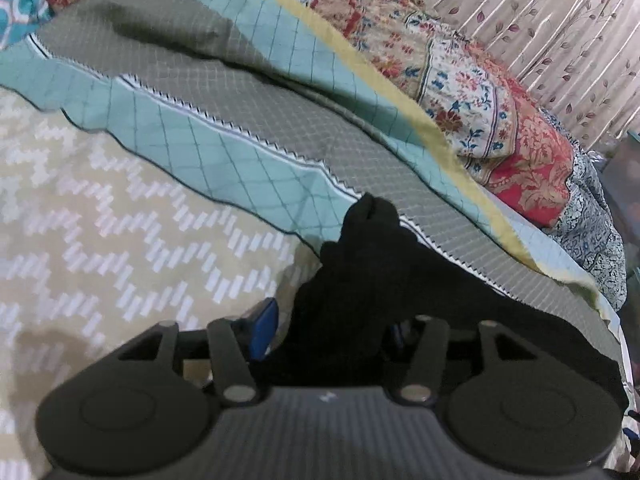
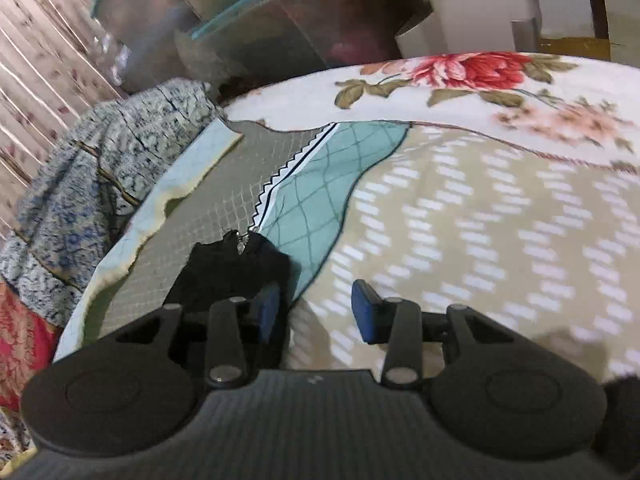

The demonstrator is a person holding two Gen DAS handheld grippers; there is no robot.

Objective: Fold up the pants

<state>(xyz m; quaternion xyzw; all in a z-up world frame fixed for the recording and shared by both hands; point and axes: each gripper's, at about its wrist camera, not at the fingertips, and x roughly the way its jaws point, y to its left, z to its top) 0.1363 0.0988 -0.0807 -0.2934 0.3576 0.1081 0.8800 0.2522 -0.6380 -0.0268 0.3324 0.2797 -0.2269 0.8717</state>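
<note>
The black pants are bunched between the blue pads of my left gripper, which is shut on the cloth and holds it above the bedspread. In the right wrist view the pants lie by the left pad, with a small metal zip pull at their top edge. My right gripper is open; its left finger touches the pants' edge and its right finger is over the beige bedspread. Nothing sits between its pads.
The bed carries a beige zigzag bedspread with teal and grey checked bands. A floral patchwork quilt is heaped at the far edge by a curtain. A rose-print blanket and plastic bins lie beyond.
</note>
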